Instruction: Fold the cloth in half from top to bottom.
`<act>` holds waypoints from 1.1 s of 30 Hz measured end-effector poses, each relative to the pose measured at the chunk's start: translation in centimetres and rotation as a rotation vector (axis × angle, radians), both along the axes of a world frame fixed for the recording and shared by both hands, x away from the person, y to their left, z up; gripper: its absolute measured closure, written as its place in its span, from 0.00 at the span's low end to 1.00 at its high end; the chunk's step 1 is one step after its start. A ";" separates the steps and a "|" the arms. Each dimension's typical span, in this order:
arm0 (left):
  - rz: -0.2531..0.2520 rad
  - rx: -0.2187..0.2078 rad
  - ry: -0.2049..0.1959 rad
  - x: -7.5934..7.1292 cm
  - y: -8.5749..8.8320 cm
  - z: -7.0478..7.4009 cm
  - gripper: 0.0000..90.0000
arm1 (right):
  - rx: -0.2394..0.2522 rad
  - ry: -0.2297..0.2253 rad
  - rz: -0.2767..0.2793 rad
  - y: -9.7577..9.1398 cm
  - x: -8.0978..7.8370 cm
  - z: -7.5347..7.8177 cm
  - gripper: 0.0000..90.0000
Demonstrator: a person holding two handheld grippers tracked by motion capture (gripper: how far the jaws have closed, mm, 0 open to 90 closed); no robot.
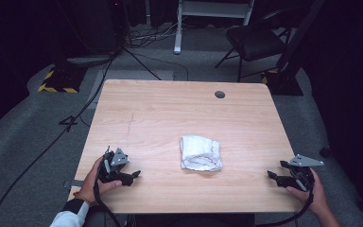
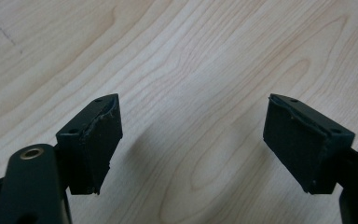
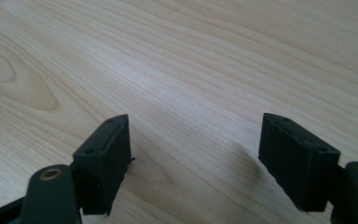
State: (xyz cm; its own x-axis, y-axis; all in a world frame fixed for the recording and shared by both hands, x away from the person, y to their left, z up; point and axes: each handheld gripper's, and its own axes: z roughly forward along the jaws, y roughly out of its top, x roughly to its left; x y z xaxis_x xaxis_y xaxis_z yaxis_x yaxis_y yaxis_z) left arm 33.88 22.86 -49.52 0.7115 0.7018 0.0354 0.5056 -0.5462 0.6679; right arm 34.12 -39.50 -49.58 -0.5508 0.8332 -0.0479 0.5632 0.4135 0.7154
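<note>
A crumpled white cloth (image 1: 200, 153) lies on the light wooden table (image 1: 170, 113), a little in front of its middle. My left gripper (image 1: 133, 178) rests low near the front left corner, held by a hand, and points right toward the cloth. Its jaws stand open over bare wood (image 2: 193, 140), nothing between them. My right gripper (image 1: 273, 178) sits near the front right edge and points left toward the cloth. It is open too, with only wood grain between its pads (image 3: 196, 156).
A round grommet hole (image 1: 220, 94) sits near the table's far edge. Beyond the table stand a dark chair (image 1: 255, 40), a white frame leg (image 1: 177, 28) and a yellow-striped stand base (image 1: 59, 80). Cables run over the grey carpet on the left.
</note>
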 end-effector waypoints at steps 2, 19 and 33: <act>0.020 -0.010 0.031 0.0 0.6 -0.3 0.22 | 0.015 0.011 -0.002 -0.2 0.0 -0.2 0.26; 0.036 -0.062 0.011 -0.4 1.9 -0.8 0.22 | 0.057 -0.008 -0.026 -0.5 -0.1 -0.8 0.23; 0.041 -0.061 0.011 -0.4 1.8 -0.8 0.21 | 0.057 -0.007 -0.029 -0.5 -0.1 -0.8 0.22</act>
